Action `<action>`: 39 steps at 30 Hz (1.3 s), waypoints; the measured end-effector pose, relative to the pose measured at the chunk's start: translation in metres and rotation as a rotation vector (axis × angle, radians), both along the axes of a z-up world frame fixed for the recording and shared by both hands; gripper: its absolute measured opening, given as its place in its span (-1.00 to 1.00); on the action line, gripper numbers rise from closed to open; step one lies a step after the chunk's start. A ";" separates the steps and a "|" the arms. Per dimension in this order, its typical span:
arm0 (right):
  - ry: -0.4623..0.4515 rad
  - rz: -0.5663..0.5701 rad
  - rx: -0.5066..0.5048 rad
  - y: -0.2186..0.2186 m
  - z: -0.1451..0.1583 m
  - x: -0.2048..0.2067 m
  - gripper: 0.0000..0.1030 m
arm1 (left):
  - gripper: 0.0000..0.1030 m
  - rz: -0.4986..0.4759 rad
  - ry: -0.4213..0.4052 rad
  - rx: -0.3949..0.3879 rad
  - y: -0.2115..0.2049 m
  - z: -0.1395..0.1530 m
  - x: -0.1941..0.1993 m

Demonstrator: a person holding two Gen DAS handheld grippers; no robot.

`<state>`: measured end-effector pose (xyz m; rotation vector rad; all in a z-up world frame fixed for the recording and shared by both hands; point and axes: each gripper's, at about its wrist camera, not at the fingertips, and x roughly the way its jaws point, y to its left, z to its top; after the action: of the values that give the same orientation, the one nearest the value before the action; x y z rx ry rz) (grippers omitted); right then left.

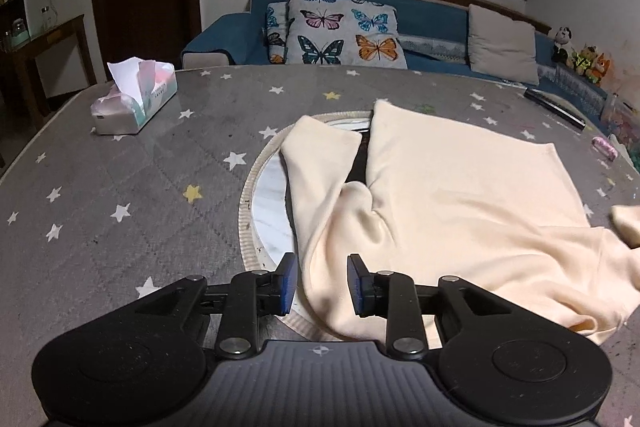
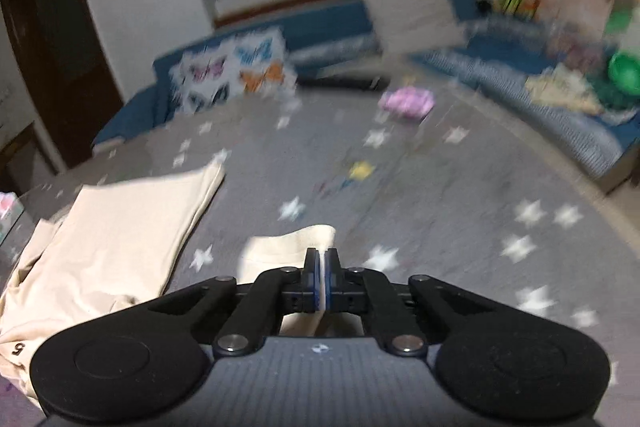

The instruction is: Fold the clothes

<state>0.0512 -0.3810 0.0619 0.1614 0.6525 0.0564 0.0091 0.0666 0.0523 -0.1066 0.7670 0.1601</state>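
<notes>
A cream long-sleeved garment (image 1: 460,187) lies spread on the grey star-patterned tablecloth (image 1: 120,187), one sleeve (image 1: 320,155) bent across a round marble turntable (image 1: 268,195). My left gripper (image 1: 322,283) is open just above the garment's near left edge. Cloth lies below the gap and the blue pads (image 1: 289,283) do not press on it. The right wrist view is blurred. There the garment's body (image 2: 120,227) lies to the left and its other sleeve end (image 2: 288,247) sits at my right gripper (image 2: 322,255), which is shut on that sleeve's edge.
A tissue box (image 1: 132,99) stands at the table's far left. A black rod (image 1: 556,107) and a small pink thing (image 1: 606,147) lie at the far right edge. Beyond the table runs a blue sofa (image 1: 432,15) with butterfly cushions (image 1: 344,31).
</notes>
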 end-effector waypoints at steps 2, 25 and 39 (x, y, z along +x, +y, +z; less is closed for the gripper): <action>-0.057 -0.059 -0.054 -0.009 0.012 -0.020 -0.96 | -0.42 0.002 0.010 0.001 0.001 -0.005 0.001; 0.075 0.061 -0.062 0.018 -0.022 -0.035 -0.24 | -0.35 0.008 0.029 0.058 0.008 -0.010 0.018; 0.088 0.099 -0.106 0.033 -0.025 -0.027 -0.07 | -0.39 -0.168 0.039 0.151 -0.012 -0.024 0.113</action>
<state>0.0242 -0.3482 0.0366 0.0293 0.7494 0.1098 0.1221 0.0545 0.0279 0.1040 0.7964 0.0604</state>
